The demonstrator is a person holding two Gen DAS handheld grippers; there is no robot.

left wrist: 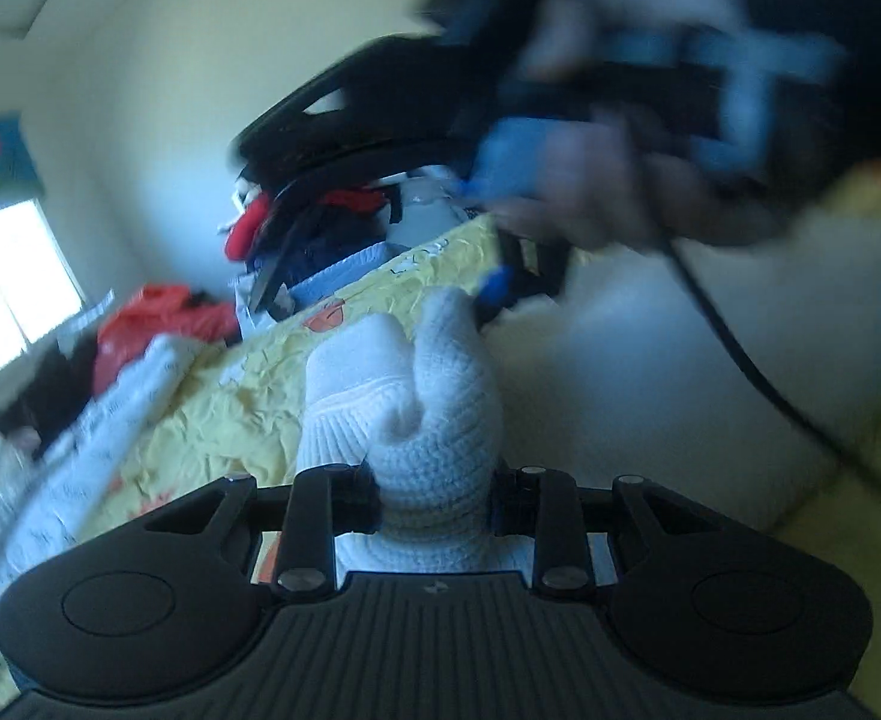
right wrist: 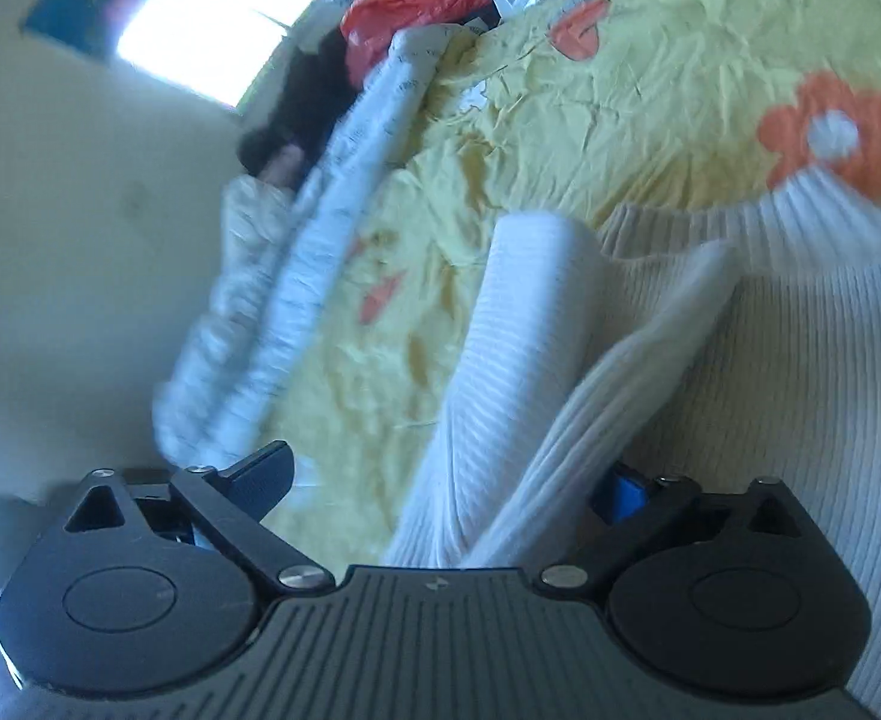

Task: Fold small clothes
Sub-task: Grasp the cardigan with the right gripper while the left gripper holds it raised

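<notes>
1. The left claw (left wrist: 434, 498) is clamped on a bunched fold of the white ribbed knit garment (left wrist: 434, 396), which stands up in two rounded lumps above its fingers.
2. In the right wrist view the same garment (right wrist: 770, 372) is cream-white with fine ribbing, spread on the yellow flowered bedsheet (right wrist: 650, 90).
3. The right claw (right wrist: 440, 498) has its jaws spread wide; a folded ridge of the garment runs between them, and the pictures do not show the pads pressing it.
4. Beyond the garment, a blurred hand (left wrist: 590, 180) holds the other device.
</notes>
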